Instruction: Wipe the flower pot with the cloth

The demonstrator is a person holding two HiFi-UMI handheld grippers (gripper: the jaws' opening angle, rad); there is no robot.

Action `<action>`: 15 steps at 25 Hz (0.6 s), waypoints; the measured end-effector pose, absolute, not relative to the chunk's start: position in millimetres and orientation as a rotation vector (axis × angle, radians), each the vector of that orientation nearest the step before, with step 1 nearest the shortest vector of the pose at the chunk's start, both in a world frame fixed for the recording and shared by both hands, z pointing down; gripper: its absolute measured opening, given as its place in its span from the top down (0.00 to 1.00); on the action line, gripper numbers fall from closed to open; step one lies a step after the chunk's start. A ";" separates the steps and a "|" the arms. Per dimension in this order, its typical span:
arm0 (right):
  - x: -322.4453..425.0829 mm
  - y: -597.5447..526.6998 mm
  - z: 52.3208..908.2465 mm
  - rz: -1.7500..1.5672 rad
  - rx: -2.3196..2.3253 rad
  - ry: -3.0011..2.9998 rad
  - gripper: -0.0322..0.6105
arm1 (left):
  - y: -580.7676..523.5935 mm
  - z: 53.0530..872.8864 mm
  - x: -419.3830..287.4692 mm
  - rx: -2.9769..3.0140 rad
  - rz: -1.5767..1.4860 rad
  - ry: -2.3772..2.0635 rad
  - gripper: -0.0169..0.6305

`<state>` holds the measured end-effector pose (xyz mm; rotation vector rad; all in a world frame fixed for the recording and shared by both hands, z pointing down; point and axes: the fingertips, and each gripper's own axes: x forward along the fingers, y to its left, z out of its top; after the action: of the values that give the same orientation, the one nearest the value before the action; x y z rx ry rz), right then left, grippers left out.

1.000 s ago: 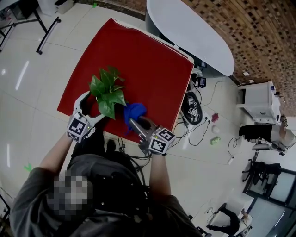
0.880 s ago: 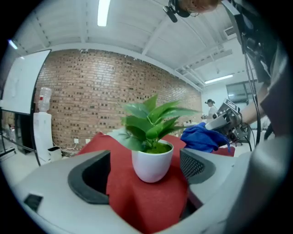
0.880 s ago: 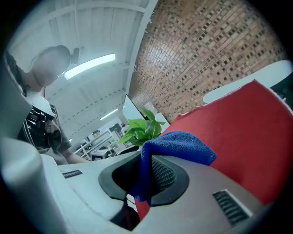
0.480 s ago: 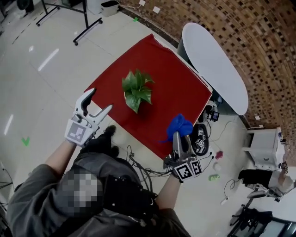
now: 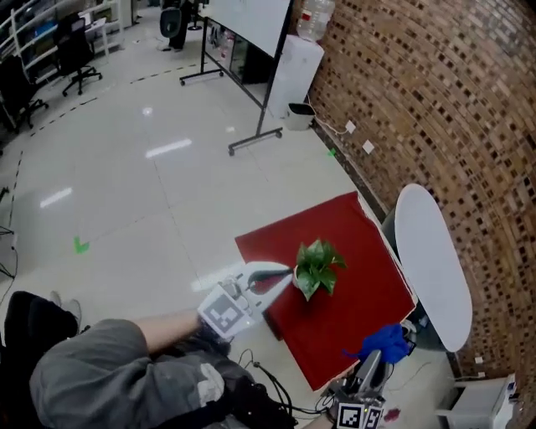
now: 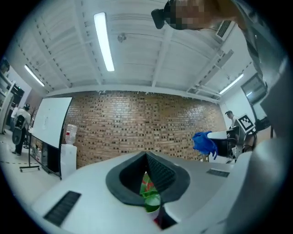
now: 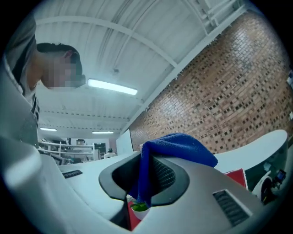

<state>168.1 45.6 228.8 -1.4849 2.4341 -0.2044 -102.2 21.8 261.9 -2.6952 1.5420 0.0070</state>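
Observation:
The green plant [image 5: 316, 266] stands on the red table [image 5: 352, 310]; its leaves hide the pot in the head view. My left gripper [image 5: 287, 271] is raised near the table's left edge, shut and empty, its tips pointing at the plant from a short way off. Past its closed jaws in the left gripper view [image 6: 146, 157] the plant [image 6: 150, 201] shows small and far. My right gripper [image 5: 374, 362] is at the bottom of the head view, off the table's near corner, shut on the blue cloth [image 5: 385, 342]. The cloth [image 7: 176, 146] drapes over those jaws [image 7: 145, 185], with the white pot [image 7: 139, 214] beyond.
A white oval table [image 5: 431, 260] stands against the red table's right side, along a brick wall [image 5: 435, 100]. A whiteboard on a wheeled stand [image 5: 243, 21] and a water dispenser [image 5: 295, 71] are at the far end of the tiled floor [image 5: 151, 184].
Both grippers have lifted up and away from the plant. The left jaws, wide open beside the pot before, are closed now. The cloth stayed in the right gripper; the plant has not moved.

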 end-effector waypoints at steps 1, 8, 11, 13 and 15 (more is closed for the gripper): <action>160.8 56.8 215.3 -0.188 -1.496 2.430 0.87 | 29.1 248.5 -101.2 -2.715 0.040 1.519 0.96; 125.5 116.7 183.4 -0.104 -1.521 2.381 0.87 | 77.5 202.7 -117.5 -2.771 0.273 1.378 0.96; 98.9 140.6 173.1 -0.064 -1.527 2.378 0.87 | 101.3 191.1 -153.2 -2.808 0.319 1.384 0.96; 76.2 151.0 164.2 -0.041 -1.527 2.382 0.87 | 113.5 188.0 -178.8 -2.821 0.293 1.407 0.96; 57.6 156.3 156.6 -0.036 -1.524 2.372 0.87 | 120.4 186.6 -202.4 -2.821 0.260 1.440 0.96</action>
<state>57.6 156.3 156.6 -1.5242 2.3725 -0.0364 -202.4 120.4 186.6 -2.8209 1.4402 0.2601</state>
